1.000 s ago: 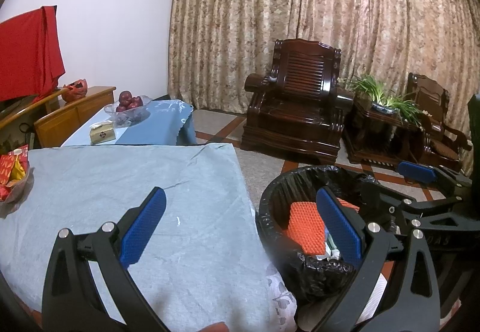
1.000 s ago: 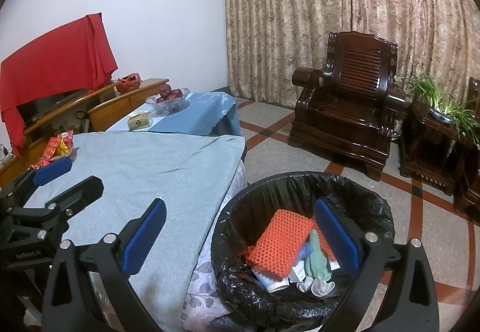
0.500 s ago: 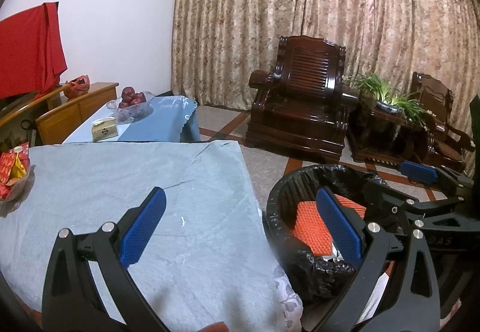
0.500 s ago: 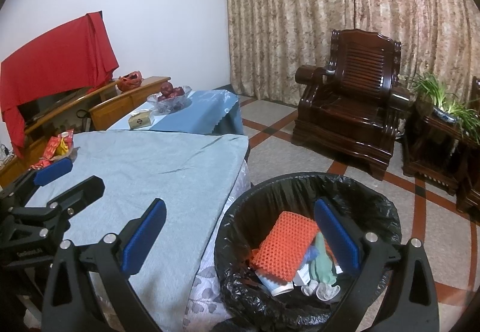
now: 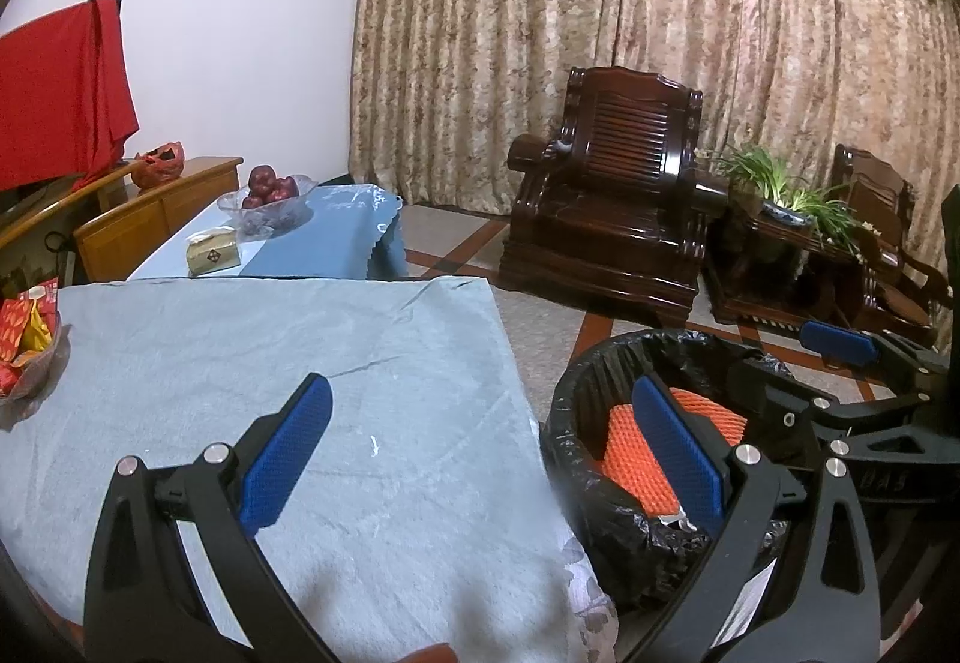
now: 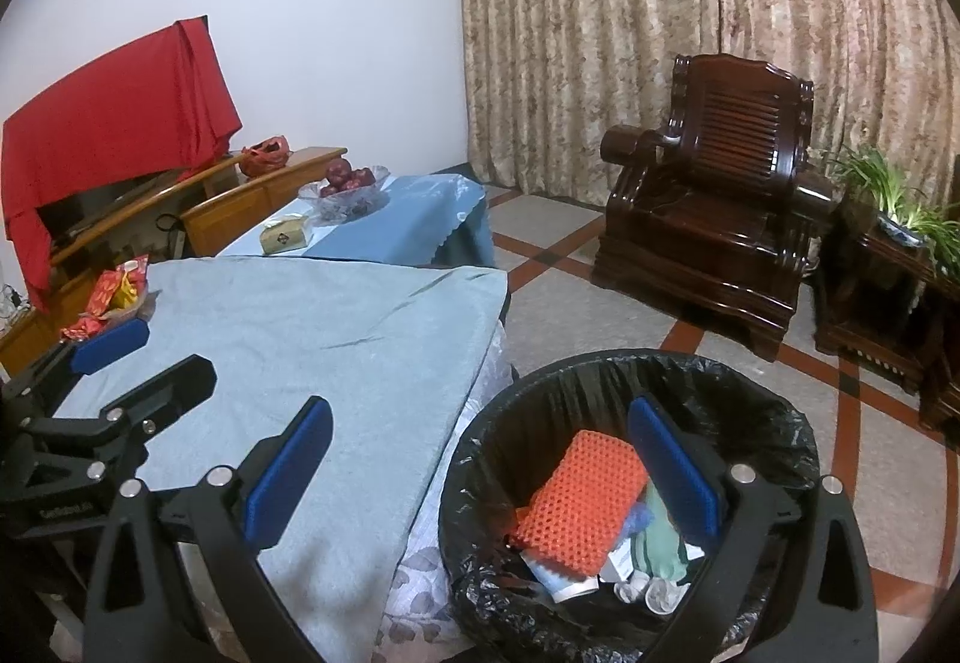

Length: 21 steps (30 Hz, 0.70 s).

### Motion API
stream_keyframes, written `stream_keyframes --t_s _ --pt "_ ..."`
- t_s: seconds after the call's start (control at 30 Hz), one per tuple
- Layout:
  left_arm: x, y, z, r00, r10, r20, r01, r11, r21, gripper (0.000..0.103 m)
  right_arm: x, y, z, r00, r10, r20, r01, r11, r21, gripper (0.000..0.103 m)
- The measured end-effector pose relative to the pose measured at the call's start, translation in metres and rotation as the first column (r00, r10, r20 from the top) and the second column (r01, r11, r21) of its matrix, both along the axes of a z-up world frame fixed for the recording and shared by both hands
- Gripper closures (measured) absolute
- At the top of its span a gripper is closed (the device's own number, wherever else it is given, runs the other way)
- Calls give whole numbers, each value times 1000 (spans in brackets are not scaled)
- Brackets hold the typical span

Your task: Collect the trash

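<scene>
Trash, an orange mesh pad point(image 6: 576, 501) among scraps, lies inside the black-lined bin point(image 6: 774, 417) just beside the counter point(image 6: 312, 339) with its pale blue cloth. Both the left tool point(image 5: 480, 450) and the right tool point(image 6: 480, 459) are spread wide, grasping nothing.

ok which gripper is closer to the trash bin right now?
Right. The right gripper hangs open, one finger directly over the trash bin and its orange mesh pad. The left gripper is open mostly over the blue tablecloth, beside the bin.
</scene>
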<state>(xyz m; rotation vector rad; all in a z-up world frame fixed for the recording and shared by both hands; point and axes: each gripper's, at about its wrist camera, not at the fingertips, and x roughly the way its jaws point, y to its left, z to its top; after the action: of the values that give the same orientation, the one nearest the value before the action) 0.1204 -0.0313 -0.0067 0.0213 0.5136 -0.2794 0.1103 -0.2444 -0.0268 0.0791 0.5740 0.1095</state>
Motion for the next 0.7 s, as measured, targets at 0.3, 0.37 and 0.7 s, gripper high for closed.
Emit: stream_keyframes --t_s 0.3,0.37,0.7 --pt "1 0 0 1000 -1 1 1 1000 0 6 1 1 1 1000 0 -1 0 1000 0 6" --pt "1 0 0 1000 -3 2 3 1000 0 6 1 1 1 1000 0 -2 0 1000 -1 6" --pt "2 -3 -5 1000 -11 -3 11 1000 2 6 3 0 -1 1000 -4 -1 4 1000 3 6"
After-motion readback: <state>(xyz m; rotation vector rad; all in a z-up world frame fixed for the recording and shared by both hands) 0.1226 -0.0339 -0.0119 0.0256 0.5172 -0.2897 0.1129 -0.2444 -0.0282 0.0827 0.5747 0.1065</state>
